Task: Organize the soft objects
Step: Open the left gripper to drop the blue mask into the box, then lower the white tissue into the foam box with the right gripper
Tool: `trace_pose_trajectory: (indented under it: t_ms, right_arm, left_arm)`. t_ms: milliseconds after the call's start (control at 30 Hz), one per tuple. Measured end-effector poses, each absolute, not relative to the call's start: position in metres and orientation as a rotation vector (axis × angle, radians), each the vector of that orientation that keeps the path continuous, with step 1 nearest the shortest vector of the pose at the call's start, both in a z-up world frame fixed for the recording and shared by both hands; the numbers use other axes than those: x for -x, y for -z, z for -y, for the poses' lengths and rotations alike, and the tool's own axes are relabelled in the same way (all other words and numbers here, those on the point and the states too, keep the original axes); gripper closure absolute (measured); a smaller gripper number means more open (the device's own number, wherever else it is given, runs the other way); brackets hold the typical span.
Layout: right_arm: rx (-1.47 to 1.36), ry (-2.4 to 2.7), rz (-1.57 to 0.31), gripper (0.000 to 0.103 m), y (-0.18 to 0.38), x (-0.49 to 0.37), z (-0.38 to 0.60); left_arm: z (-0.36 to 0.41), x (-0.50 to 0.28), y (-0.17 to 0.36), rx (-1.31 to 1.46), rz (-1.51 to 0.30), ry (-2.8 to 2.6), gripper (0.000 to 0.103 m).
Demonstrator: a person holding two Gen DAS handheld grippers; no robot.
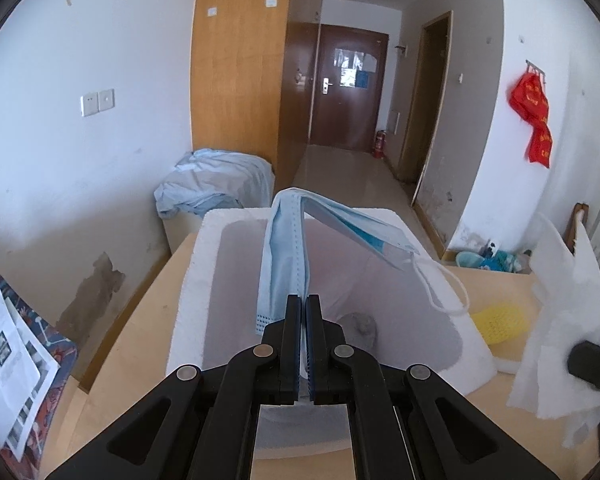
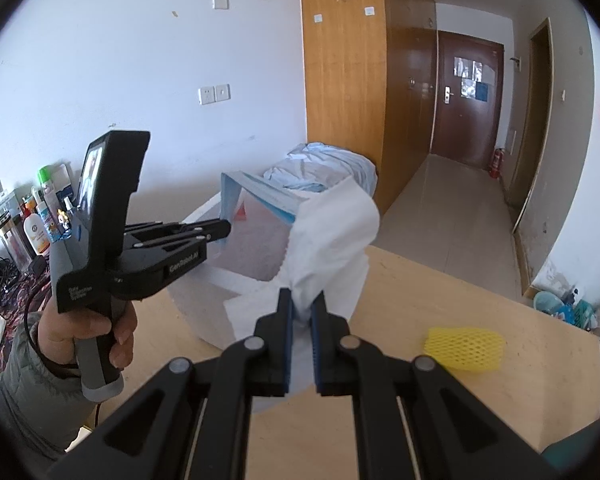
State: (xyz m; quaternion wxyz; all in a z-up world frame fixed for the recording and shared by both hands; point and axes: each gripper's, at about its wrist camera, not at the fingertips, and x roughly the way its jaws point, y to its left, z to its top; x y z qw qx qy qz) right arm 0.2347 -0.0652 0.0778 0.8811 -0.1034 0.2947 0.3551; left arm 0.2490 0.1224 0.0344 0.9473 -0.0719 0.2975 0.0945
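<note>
My left gripper is shut on a light blue face mask and holds it above the white foam box. The mask folds over and its ear loop hangs over the box's right wall. A grey lump lies inside the box. My right gripper is shut on a white paper towel and holds it up beside the box's right side; the towel also shows in the left wrist view. A yellow foam net lies on the table to the right. The left gripper shows in the right wrist view with the mask.
The box stands on a light wooden table. A pile of pale blue cloth sits behind the box. Papers on a patterned surface lie at the left. Bottles stand along the wall. A hallway with a brown door lies beyond.
</note>
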Motion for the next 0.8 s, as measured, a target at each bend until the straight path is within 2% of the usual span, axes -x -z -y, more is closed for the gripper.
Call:
trace_pose_trajectory:
  t_ms: [233,267,333,367,400,467,800]
  right_arm:
    - [0.218,-0.745,-0.61,0.092,-0.077,-0.234,0.065]
    - [0.217,-0.745,-0.608,0.092,-0.077,-0.233,0.065]
    - [0.217,-0.747,-0.607,0.092,-0.076,-0.234,0.067]
    - [0.216,-0.749,-0.606,0.092,-0.076,-0.234,0.067]
    - [0.216,-0.749,-0.606,0.092,-0.076,-0.234,0.067]
    - [0.217,-0.751,-0.605,0.092,-0.076,-0.233,0.066]
    - [0.22,-0.764,-0.606,0.092,-0.075,-0.234,0.064]
  left_arm:
    - [-0.116,-0.238,-0.039,0.115,-0.575,-0.197,0.096]
    - [-0.116,-0.236,-0.04,0.11,-0.57,-0.203,0.09]
    - [-0.114,-0.23,-0.043,0.1,-0.553,-0.215,0.064]
    - [-0.114,-0.225,-0.046,0.098,-0.532,-0.223,0.039]
    - [-0.113,-0.22,-0.048,0.096,-0.507,-0.228,0.025]
    - [-0.111,-0.208,-0.054,0.078,-0.446,-0.249,0.022]
    - [-0.109,-0.181,-0.062,0.103,-0.427,-0.232,0.022]
